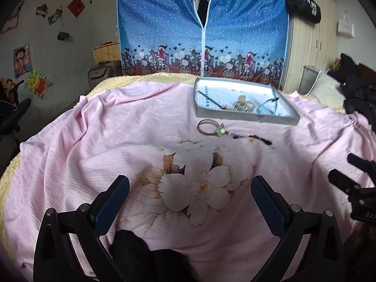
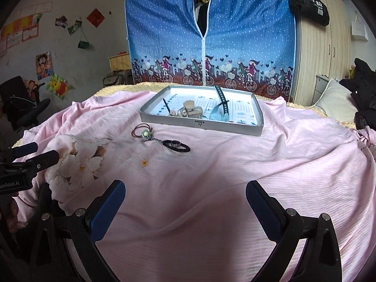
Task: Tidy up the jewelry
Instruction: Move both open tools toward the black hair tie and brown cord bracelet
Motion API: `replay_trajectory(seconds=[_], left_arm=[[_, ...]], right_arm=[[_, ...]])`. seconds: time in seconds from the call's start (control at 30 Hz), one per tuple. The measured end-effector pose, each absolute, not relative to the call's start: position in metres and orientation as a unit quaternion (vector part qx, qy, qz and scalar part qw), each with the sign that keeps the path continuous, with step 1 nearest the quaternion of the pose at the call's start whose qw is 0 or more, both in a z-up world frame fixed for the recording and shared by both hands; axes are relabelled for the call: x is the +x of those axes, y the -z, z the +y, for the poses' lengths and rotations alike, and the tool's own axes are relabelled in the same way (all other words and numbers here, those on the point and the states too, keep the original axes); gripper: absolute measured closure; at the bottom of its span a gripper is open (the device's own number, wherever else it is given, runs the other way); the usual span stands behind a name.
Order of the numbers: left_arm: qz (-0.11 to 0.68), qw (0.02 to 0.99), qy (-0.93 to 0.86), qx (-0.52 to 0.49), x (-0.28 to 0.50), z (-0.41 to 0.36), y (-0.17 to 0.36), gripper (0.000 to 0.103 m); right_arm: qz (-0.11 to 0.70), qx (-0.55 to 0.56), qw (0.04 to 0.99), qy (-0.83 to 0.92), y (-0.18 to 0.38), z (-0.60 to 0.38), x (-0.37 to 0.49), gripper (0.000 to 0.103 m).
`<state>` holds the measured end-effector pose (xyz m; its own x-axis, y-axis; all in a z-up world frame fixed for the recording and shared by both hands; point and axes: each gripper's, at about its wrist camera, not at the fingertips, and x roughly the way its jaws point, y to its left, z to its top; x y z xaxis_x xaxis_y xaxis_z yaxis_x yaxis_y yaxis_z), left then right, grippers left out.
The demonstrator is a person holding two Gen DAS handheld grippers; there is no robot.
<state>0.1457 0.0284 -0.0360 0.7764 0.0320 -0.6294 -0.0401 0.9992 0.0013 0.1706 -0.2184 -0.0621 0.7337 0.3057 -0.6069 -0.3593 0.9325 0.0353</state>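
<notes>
A shallow grey tray (image 2: 199,125) (image 1: 244,115) sits on the pink bedspread and holds several pieces: a pale hair claw (image 2: 191,109), a blue ribbon band (image 2: 221,96) and a thin dark stick (image 2: 166,105). In front of it lie a brown hair tie with a green bead (image 2: 143,132) (image 1: 212,128) and a black hair tie (image 2: 176,146) (image 1: 258,138). My left gripper (image 1: 190,189) is open over the flower print, empty. My right gripper (image 2: 185,193) is open over plain cloth, well short of the ties. Each gripper shows at the edge of the other's view.
The pink bedspread (image 2: 258,164) covers a yellow blanket (image 1: 150,77). A blue fabric wardrobe (image 2: 209,35) stands behind the bed, wooden cupboards (image 2: 329,47) to the right. A pillow (image 2: 336,101) and dark clothes (image 2: 364,89) lie at the right. An office chair (image 2: 21,103) stands at the left.
</notes>
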Motion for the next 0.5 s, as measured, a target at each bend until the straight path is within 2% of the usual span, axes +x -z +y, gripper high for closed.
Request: replay_trajectory(seconds=[0.33,0.5], left_arm=[[0.358,0.934,-0.005,-0.005,0.178,0.030,0.050,0.002],[0.364,0.931,0.012,-0.021,0.207,0.041,0.049,0.002]], right_arm=[[0.377,-0.029,0.908,-0.181,0.080,-0.221,0.206,0.000],[0.367,-0.048,0.911,-0.180,0.083,-0.218,0.227,0.000]])
